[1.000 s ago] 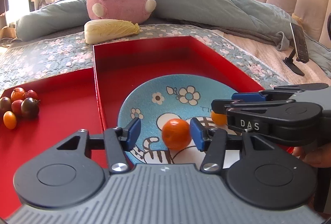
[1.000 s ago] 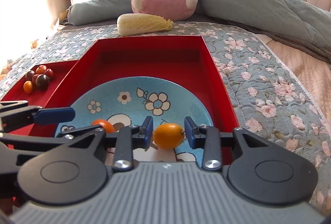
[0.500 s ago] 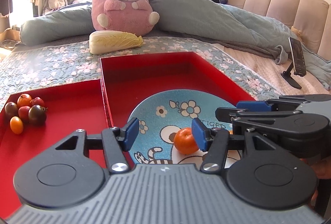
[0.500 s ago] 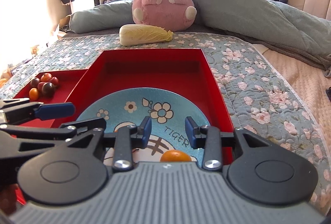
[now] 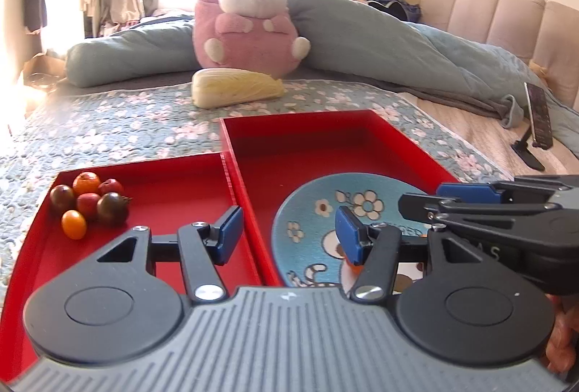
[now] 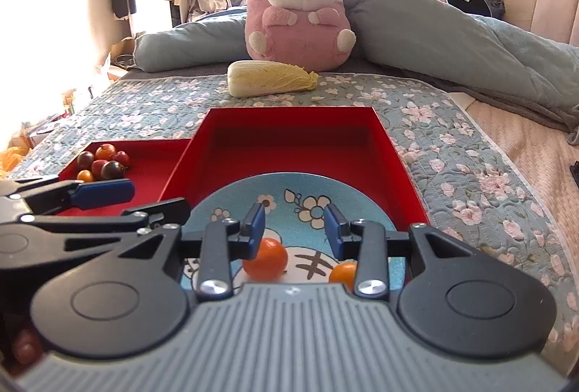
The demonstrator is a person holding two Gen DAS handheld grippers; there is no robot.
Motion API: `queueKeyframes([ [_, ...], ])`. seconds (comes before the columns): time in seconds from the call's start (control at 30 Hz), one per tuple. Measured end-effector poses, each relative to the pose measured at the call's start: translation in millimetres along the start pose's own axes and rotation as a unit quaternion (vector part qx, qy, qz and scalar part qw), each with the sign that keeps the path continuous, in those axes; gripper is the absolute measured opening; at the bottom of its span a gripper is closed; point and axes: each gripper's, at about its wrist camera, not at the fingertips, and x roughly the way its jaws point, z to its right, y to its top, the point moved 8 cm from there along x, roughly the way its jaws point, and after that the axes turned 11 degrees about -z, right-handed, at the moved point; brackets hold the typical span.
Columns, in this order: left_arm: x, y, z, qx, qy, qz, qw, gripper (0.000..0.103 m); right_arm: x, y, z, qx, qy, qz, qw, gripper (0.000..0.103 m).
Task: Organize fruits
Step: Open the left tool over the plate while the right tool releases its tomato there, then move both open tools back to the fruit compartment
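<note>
Since a second ago both our grippers have pulled up and back from the round blue cartoon plate (image 6: 311, 189), leaving the two small orange fruits (image 6: 266, 260) lying on it at the lower centre of the right view. Our left gripper (image 5: 289, 234) and right gripper (image 6: 295, 229) both stand released, jaws apart and empty. Six small tomatoes (image 5: 88, 204) cluster at middle left in the shallow red tray (image 5: 173, 182), beside the deeper red box (image 6: 289, 135) that holds the plate.

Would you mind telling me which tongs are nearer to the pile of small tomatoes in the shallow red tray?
The left. The left tongs hang over the divide beside that tray, with the tomato pile just ahead-left. The right tongs sit farther away, over the blue plate.
</note>
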Motion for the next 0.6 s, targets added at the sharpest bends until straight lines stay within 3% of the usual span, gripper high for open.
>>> queueKeyframes([
  [0.6, -26, 1, -78, -0.078, 0.085, 0.002, 0.9934, 0.063, -13, 14, -83, -0.061, 0.046, -0.001, 0.997, 0.044],
])
